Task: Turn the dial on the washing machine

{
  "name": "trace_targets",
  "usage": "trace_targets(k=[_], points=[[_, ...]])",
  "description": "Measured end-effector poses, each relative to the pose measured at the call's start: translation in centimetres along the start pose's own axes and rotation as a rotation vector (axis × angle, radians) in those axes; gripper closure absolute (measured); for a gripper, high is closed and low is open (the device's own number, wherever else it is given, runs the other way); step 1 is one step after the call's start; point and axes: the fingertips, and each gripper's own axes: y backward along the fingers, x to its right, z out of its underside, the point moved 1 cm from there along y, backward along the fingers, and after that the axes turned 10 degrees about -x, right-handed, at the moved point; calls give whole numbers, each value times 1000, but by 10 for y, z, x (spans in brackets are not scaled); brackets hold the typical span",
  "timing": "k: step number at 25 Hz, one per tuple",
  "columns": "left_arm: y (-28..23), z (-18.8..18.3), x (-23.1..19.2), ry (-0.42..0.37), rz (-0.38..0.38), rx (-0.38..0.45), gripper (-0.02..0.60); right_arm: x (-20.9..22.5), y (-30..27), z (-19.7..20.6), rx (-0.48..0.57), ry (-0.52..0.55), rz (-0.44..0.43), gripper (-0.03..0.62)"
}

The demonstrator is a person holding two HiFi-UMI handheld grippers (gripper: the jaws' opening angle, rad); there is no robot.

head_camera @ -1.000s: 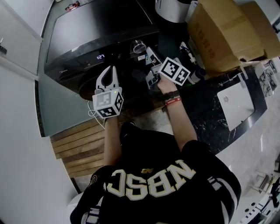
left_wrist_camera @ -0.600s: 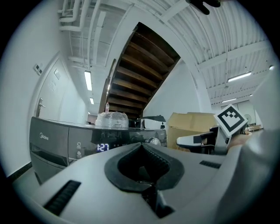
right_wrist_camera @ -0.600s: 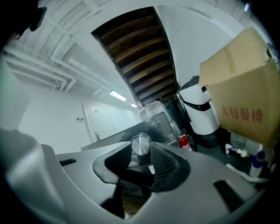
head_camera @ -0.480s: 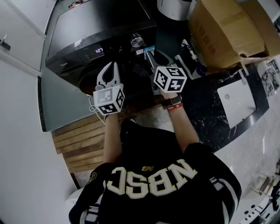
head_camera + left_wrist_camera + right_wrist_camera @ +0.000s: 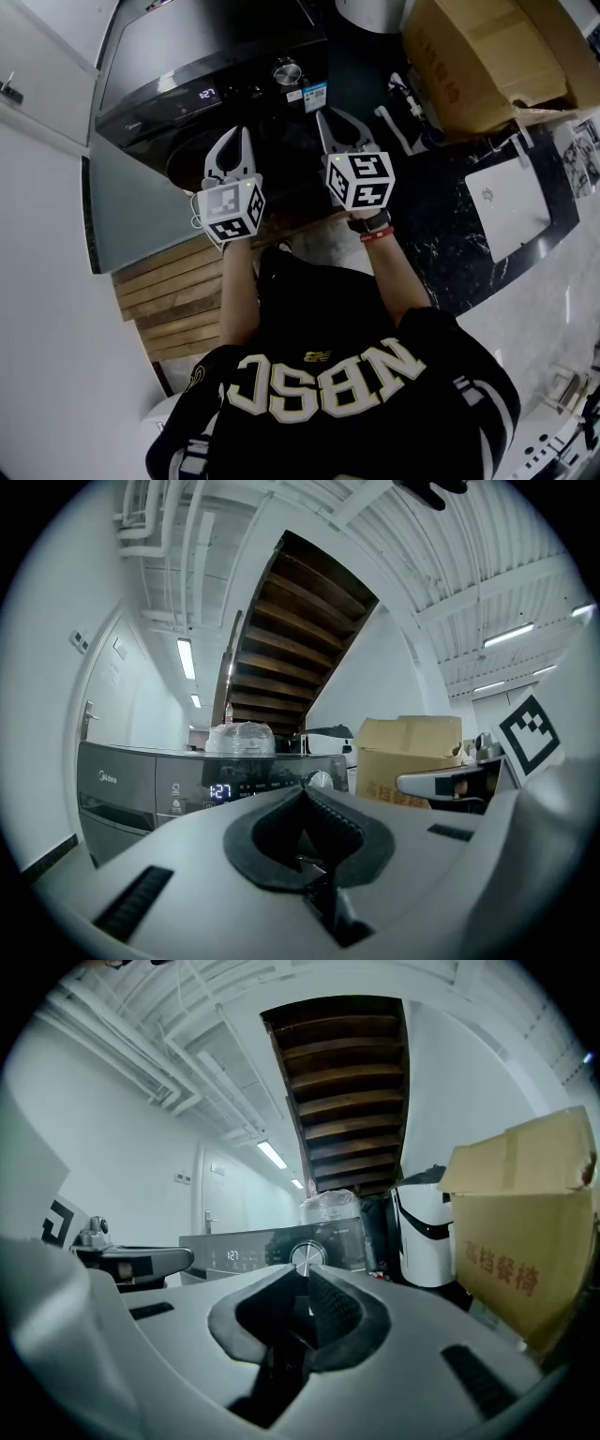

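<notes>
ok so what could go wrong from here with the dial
The right gripper hangs short of the dial, jaws closing on nothing; arriving that narrow, it would likely bump rather than straddle it. A skewed approach could also brush the lit display beside the dial.

Cardboard box cropped at top edge, washing machine panel symbols too small (dial markings likewise)

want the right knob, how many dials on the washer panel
1. The silver dial sits on the washing machine panel, right of the lit display. No other shows.
</notes>
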Motion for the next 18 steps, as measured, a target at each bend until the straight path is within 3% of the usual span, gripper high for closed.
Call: trace_targets(k=[7,18], points=[[11,4,9,-8,-3,0,569,-4,18,4,24,9,2,588],[25,8,7,-19,-36,15,569,-7,29,11,15,50,17,588]])
